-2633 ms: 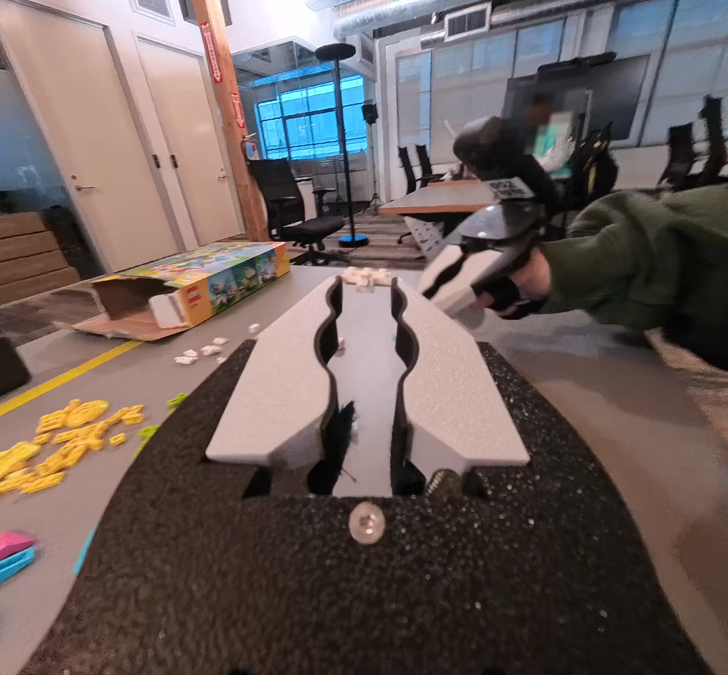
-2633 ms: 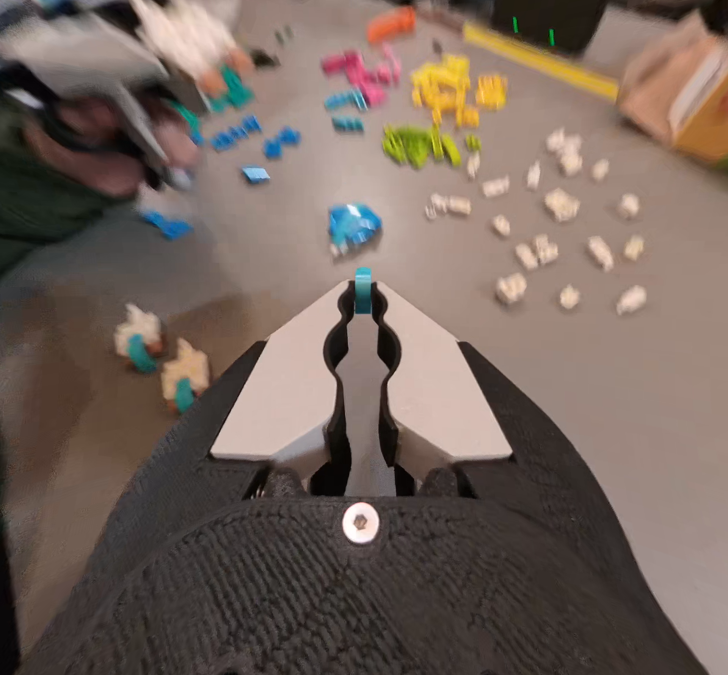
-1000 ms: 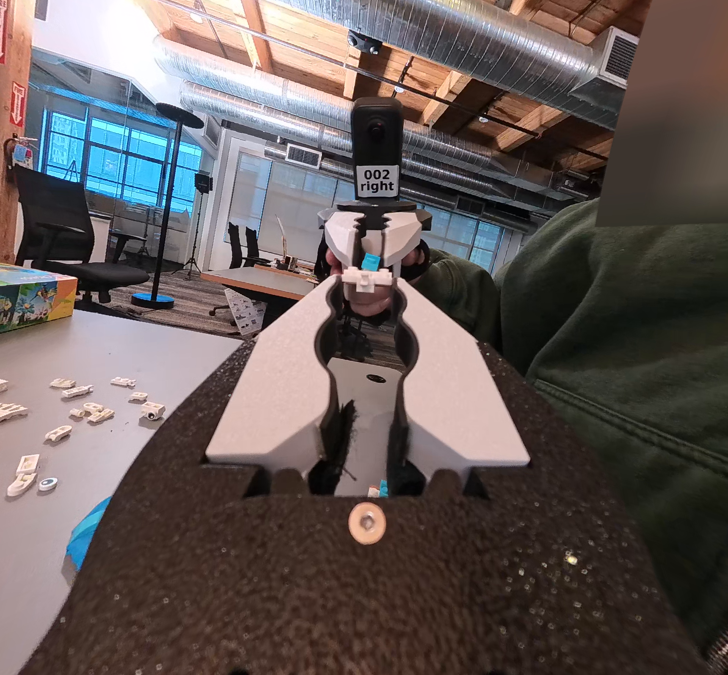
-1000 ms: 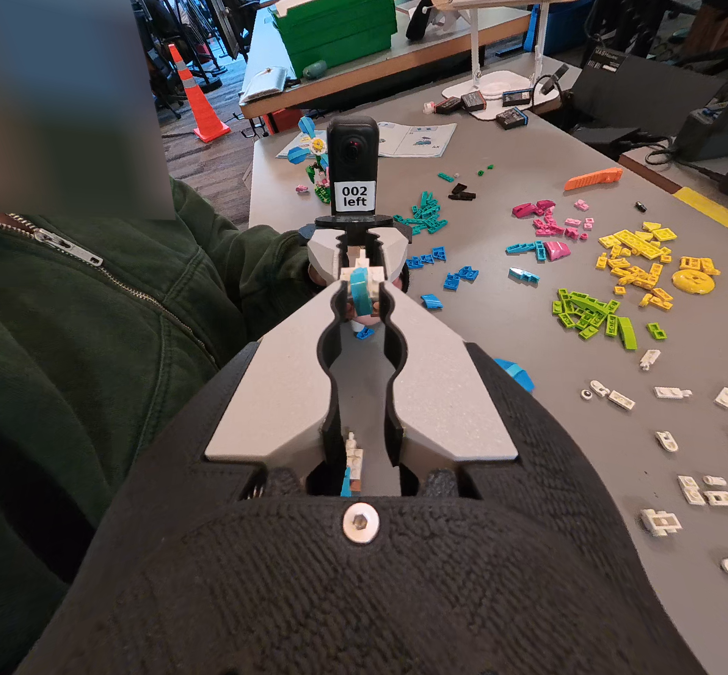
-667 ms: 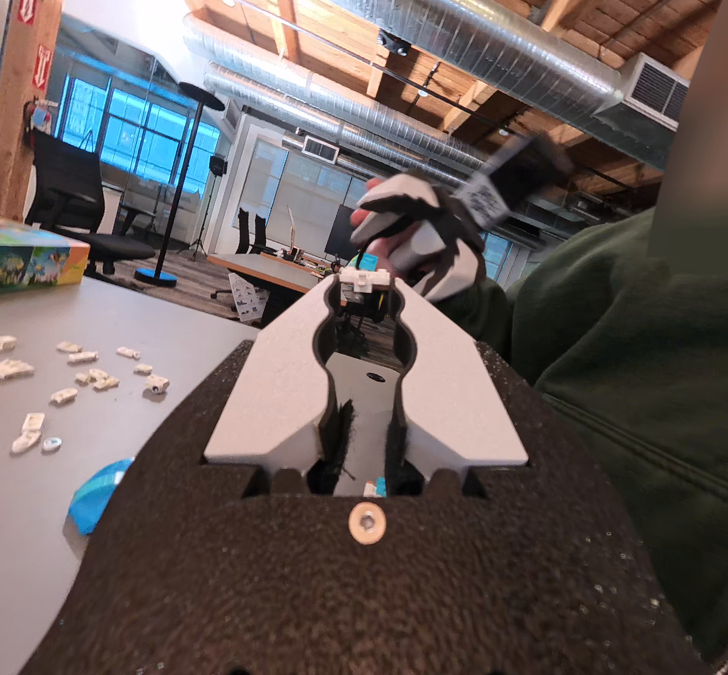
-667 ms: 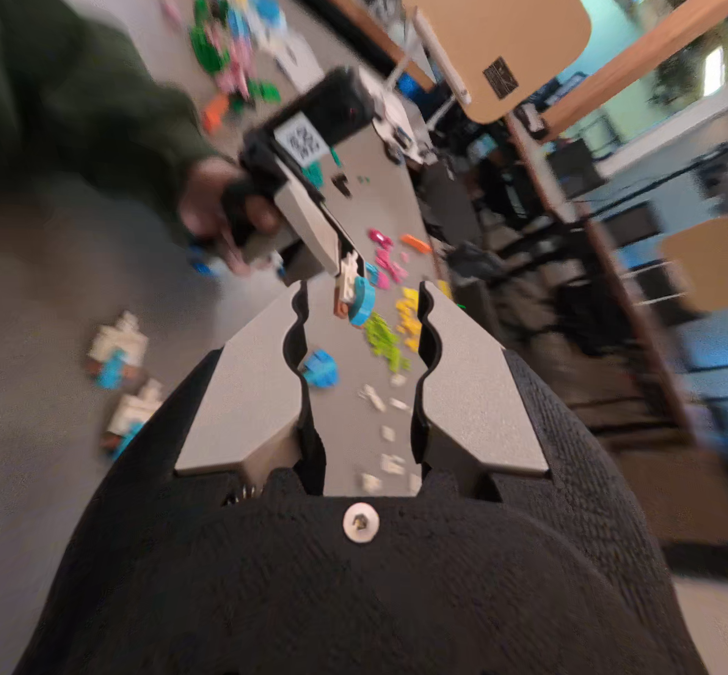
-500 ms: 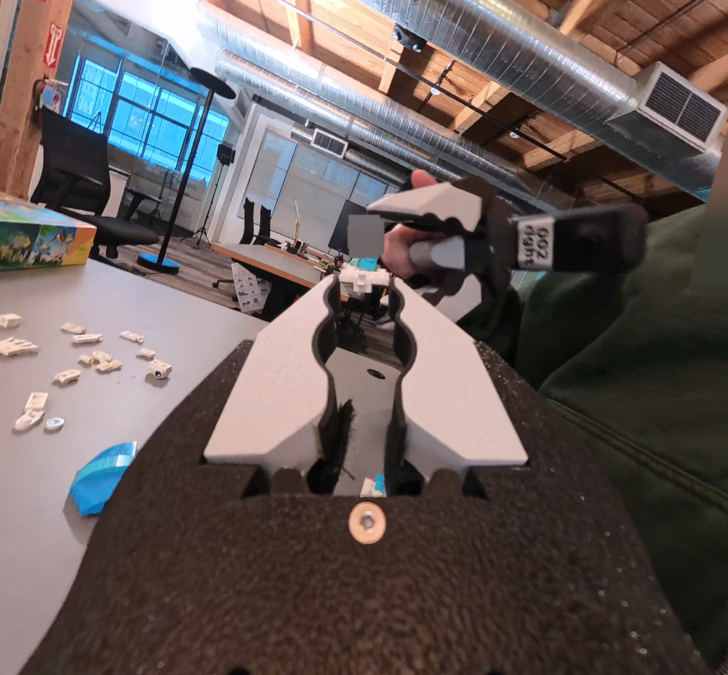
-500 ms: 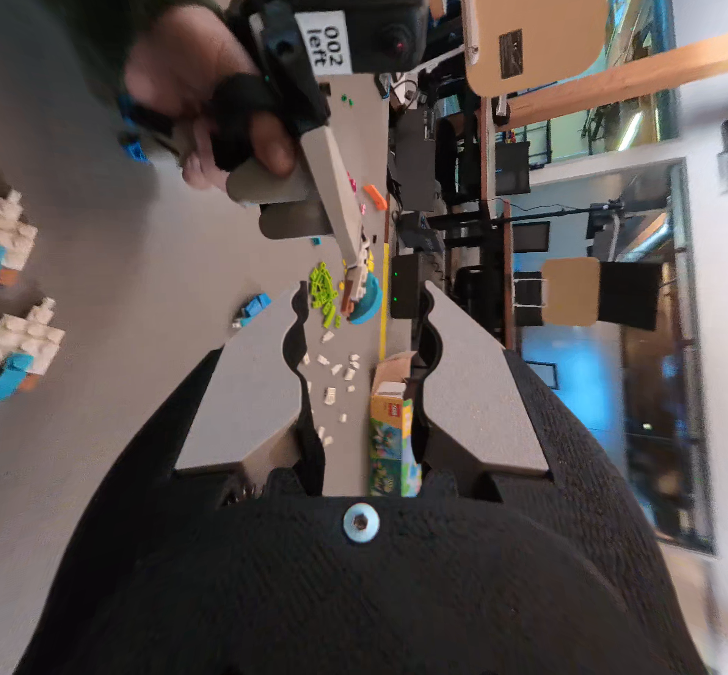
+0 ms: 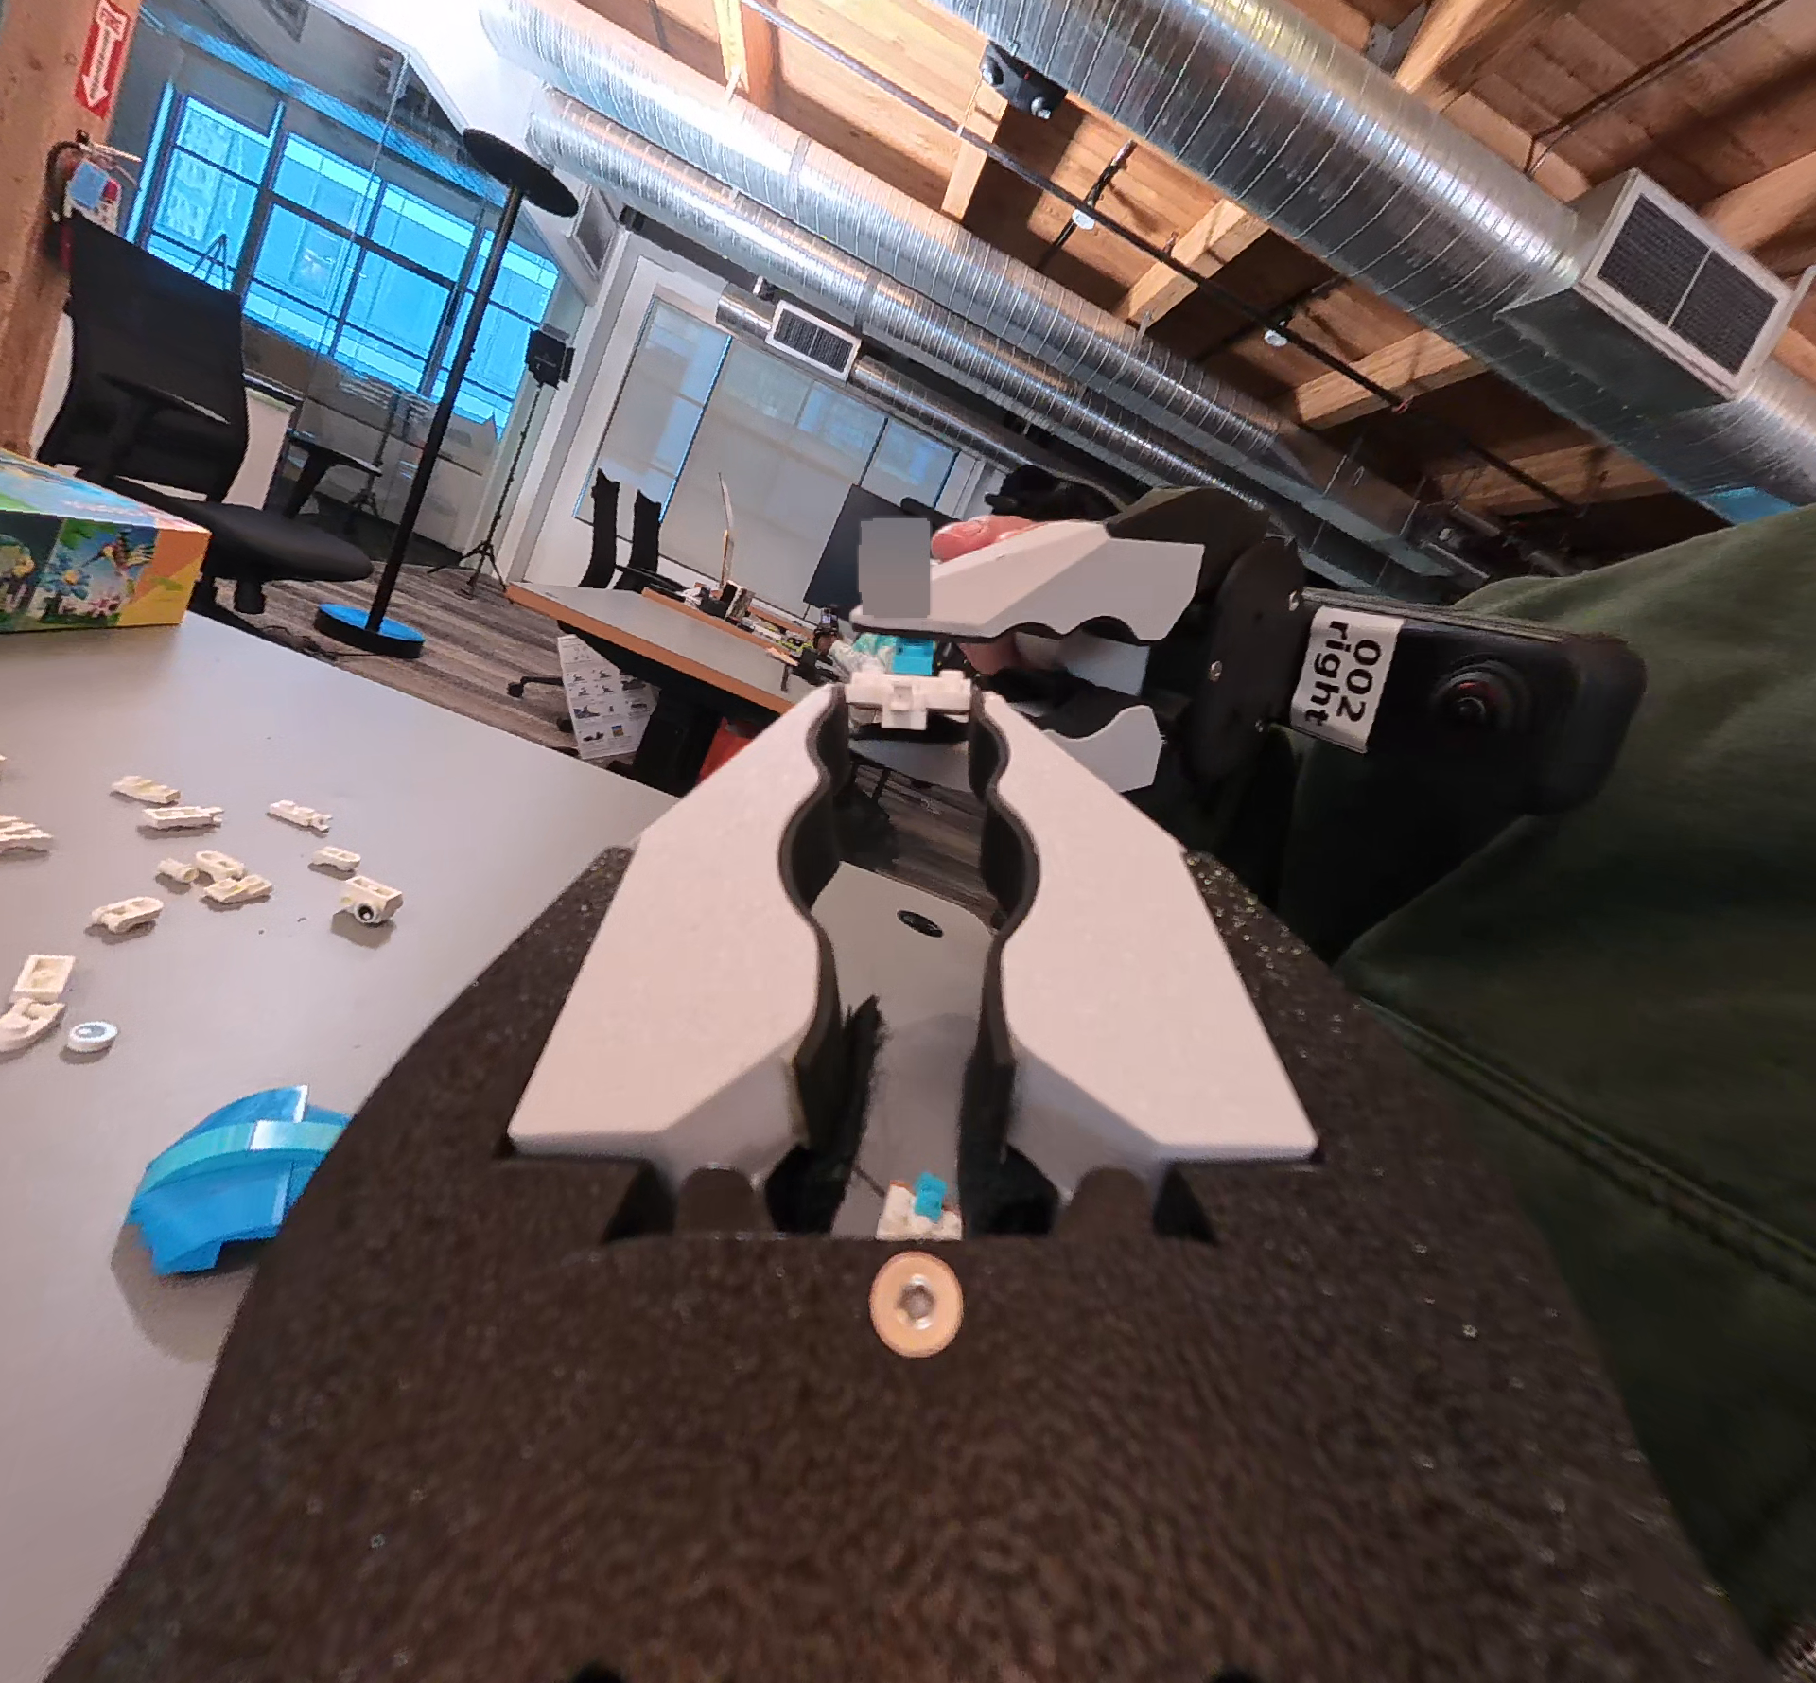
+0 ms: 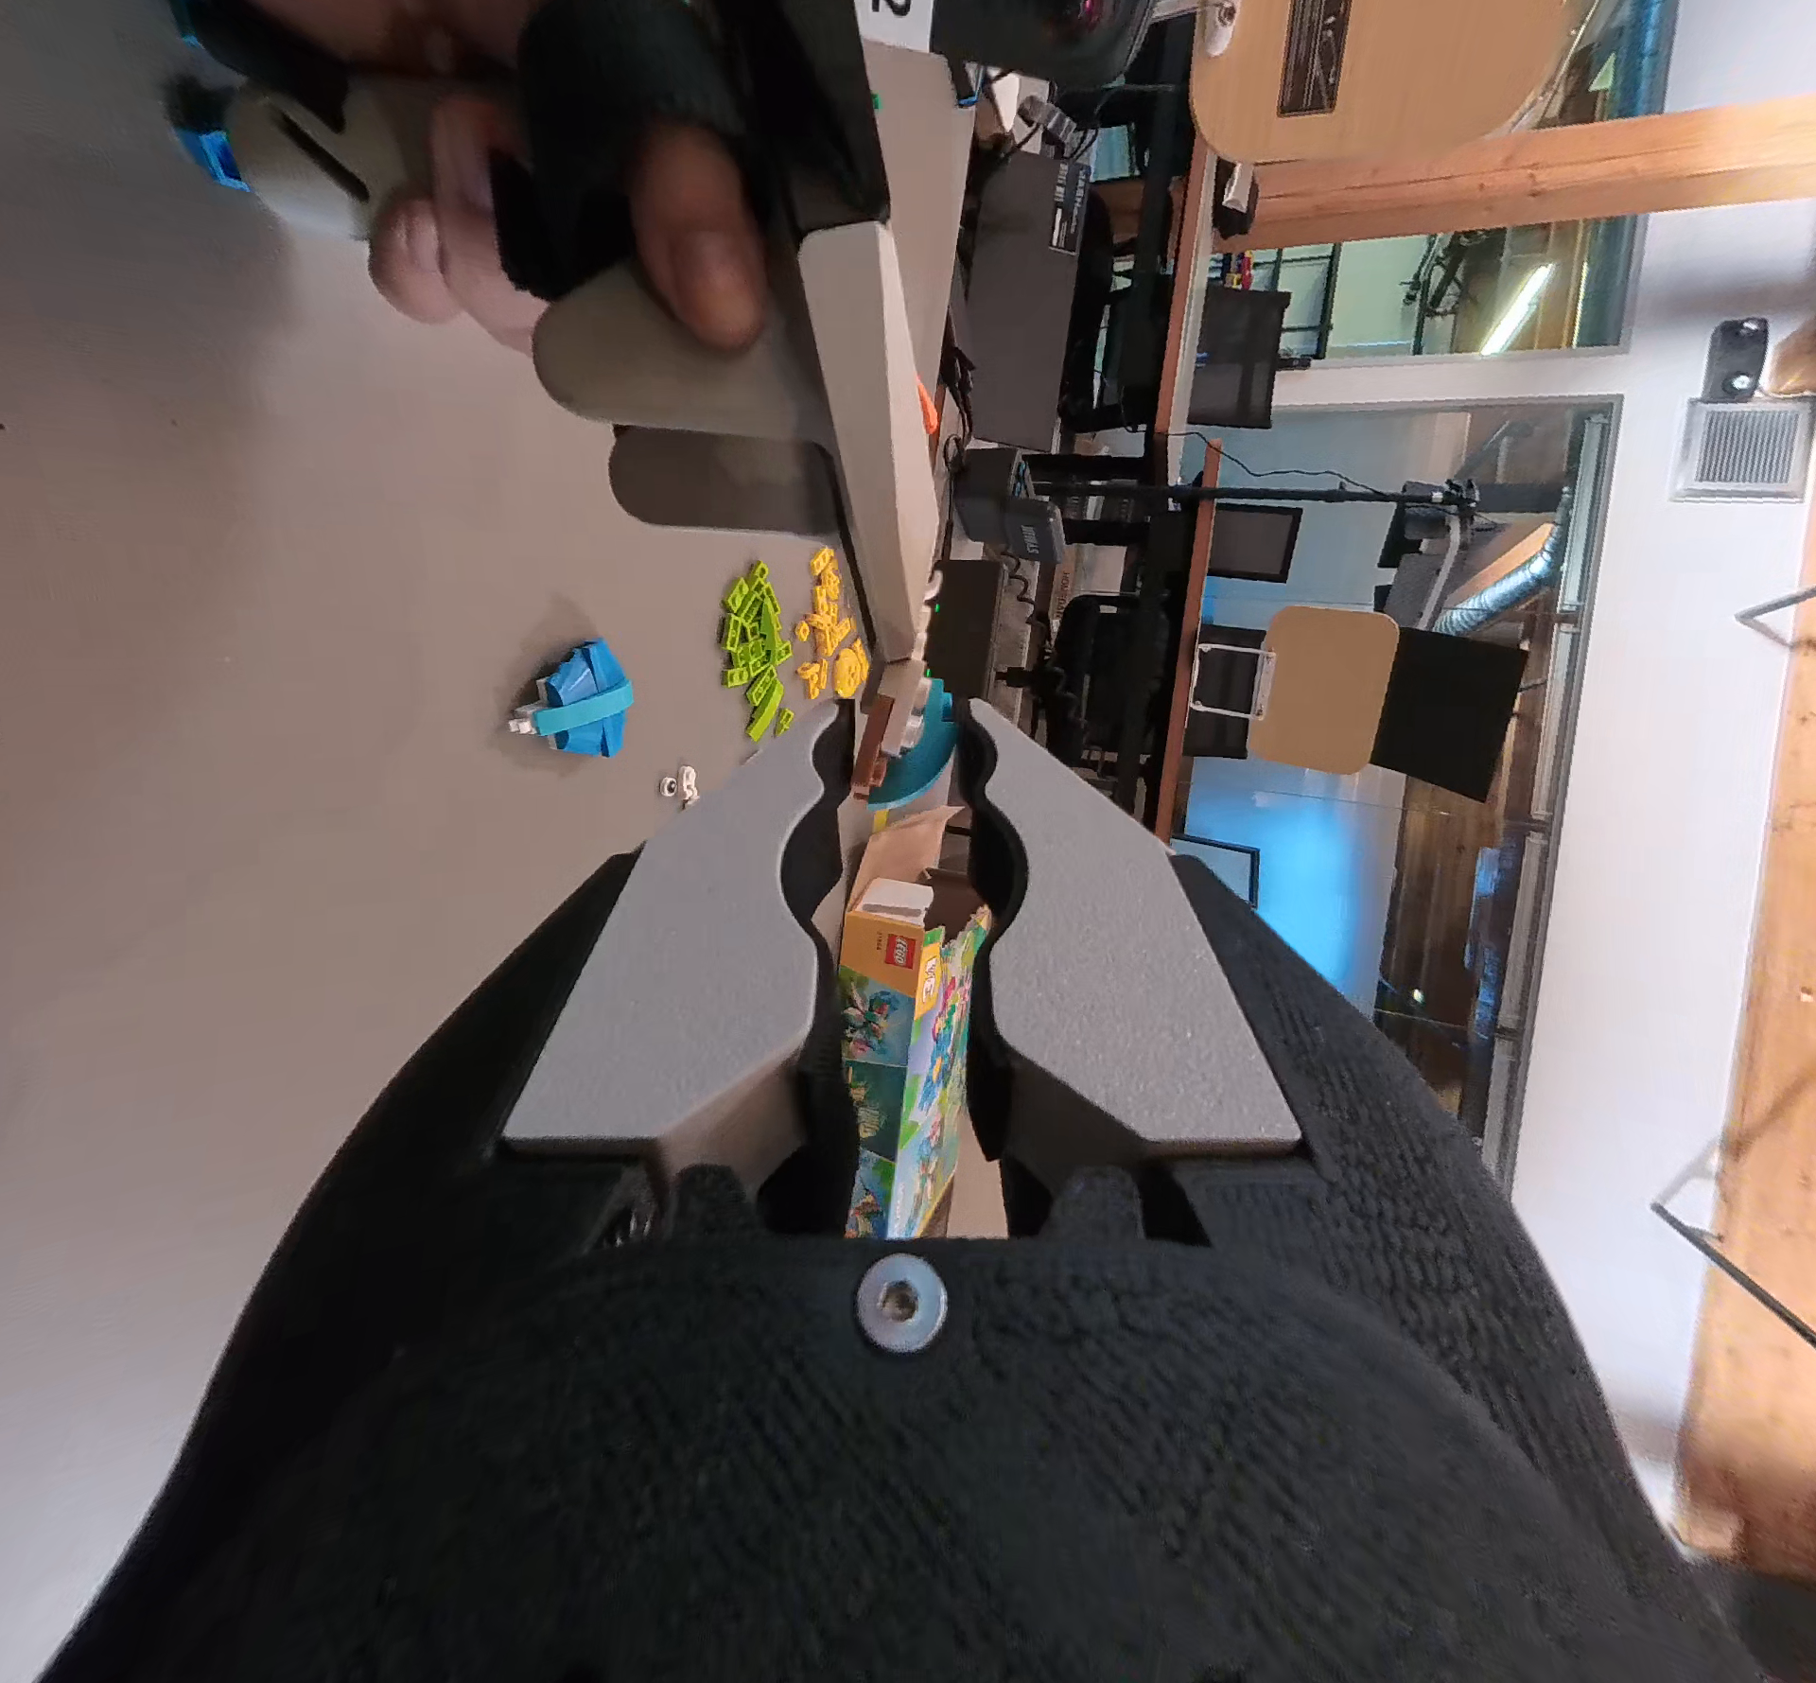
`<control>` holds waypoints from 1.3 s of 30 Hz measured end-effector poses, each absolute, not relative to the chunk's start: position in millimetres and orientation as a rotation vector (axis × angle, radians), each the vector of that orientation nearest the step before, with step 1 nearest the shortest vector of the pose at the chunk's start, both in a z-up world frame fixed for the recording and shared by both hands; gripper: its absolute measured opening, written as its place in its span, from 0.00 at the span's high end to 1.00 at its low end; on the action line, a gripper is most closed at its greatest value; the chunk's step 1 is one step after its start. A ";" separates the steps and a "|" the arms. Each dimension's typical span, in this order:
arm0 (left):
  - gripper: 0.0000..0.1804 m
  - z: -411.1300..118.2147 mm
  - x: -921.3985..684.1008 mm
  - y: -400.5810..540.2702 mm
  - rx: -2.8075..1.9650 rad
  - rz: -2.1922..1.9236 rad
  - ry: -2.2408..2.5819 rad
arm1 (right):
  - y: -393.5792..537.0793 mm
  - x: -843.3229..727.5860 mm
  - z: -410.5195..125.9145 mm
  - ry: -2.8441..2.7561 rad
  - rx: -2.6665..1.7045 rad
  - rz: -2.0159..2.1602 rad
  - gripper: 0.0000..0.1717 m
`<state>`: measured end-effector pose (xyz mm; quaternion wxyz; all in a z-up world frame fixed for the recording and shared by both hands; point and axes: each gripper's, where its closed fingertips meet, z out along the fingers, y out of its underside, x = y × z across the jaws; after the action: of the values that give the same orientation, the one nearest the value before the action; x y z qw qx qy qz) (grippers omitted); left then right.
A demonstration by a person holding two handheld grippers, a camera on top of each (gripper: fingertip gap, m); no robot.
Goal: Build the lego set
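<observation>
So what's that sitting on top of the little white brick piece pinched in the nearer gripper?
A small turquoise piece sits on the white brick assembly held by the left gripper. The right gripper closes over it and hides most of it.

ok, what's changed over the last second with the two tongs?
Right tongs let go of the teal piece once it sat on the brick assembly, opened, rolled onto their side and closed around the assembly from the sides. Left tongs stayed shut on its white base.
</observation>
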<state>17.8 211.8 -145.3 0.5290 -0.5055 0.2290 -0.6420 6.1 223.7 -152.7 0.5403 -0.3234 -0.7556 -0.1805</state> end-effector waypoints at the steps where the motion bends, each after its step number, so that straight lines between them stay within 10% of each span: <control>1: 0.88 -145.4 17.9 211.8 -1.208 -1.535 0.545 | 223.8 6.2 -152.7 -1.796 -0.770 -0.430 0.88; 15: 0.88 -143.3 18.1 209.3 -1.194 -1.590 0.542 | 219.2 8.8 -148.8 -1.797 -0.825 -0.321 0.88; 20: 0.88 -139.6 14.8 208.8 -1.165 -1.603 0.534 | 209.1 6.9 -140.1 -1.728 -0.964 -0.020 0.73; 29: 0.88 -132.7 15.9 199.4 -1.100 -1.601 0.583 | 197.5 12.0 -113.7 -1.394 -1.410 0.962 0.88; 39: 0.88 -130.5 16.1 196.5 -1.078 -1.596 0.595 | 196.3 12.3 -123.2 -1.337 -1.551 1.155 0.96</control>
<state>16.1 196.5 -130.5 0.5335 -0.4522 0.2497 -0.6697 12.3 196.3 -123.2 0.3853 -0.6088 -0.5247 0.4534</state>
